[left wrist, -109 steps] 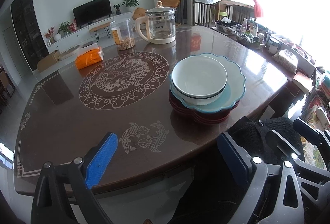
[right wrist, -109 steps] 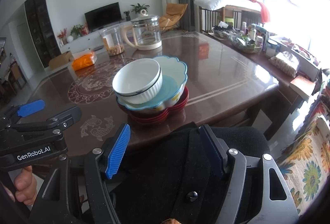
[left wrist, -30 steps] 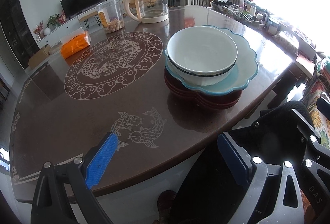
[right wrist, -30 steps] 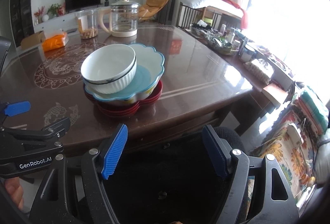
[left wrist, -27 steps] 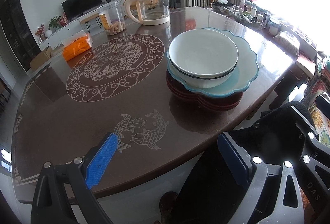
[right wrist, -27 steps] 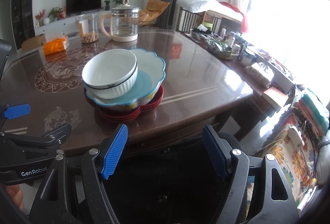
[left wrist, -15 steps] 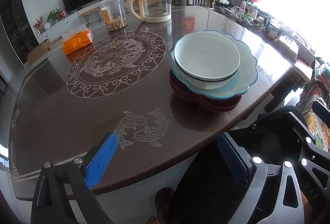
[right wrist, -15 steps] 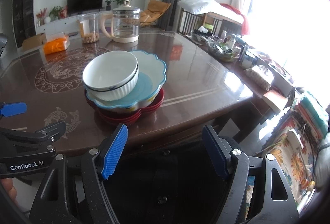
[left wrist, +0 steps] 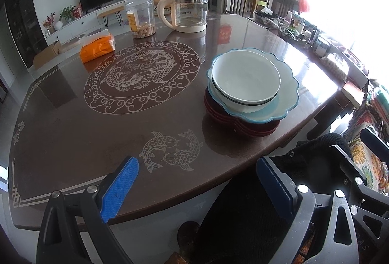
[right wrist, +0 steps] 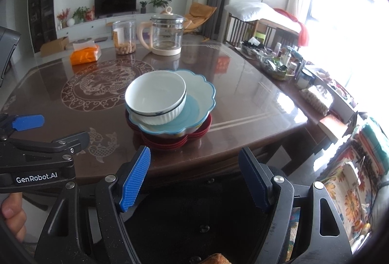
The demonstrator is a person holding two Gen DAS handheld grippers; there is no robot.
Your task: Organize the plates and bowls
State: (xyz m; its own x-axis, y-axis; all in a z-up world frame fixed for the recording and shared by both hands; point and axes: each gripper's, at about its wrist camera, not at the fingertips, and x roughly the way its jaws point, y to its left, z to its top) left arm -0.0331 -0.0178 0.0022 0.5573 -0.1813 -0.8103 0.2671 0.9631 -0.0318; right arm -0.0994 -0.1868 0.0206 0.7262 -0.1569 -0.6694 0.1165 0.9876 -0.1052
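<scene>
A white ribbed bowl (left wrist: 245, 80) (right wrist: 156, 96) sits tilted inside a scalloped light-blue plate (left wrist: 282, 106) (right wrist: 201, 96), which rests on a stack of dark red plates (left wrist: 243, 126) (right wrist: 170, 142) near the front edge of the brown table (left wrist: 73, 132) (right wrist: 243, 103). My left gripper (left wrist: 197, 185) hangs open over the table's front edge, with nothing between its blue pads. My right gripper (right wrist: 194, 176) is open too, held off the table's edge in front of the stack. The left gripper's body (right wrist: 36, 159) shows at the left of the right wrist view.
At the far side of the table stand a glass kettle (left wrist: 189, 12) (right wrist: 165, 35), a clear jar of snacks (left wrist: 141, 18) (right wrist: 124, 38) and an orange tissue pack (left wrist: 97, 47) (right wrist: 85, 53). Bottles and clutter (right wrist: 287, 62) crowd the right edge. A black chair (right wrist: 194, 215) is below.
Both grippers have drawn back and risen a little, so the stack looks smaller and farther away. The bowl and plates have not moved, and both grippers stayed open.
</scene>
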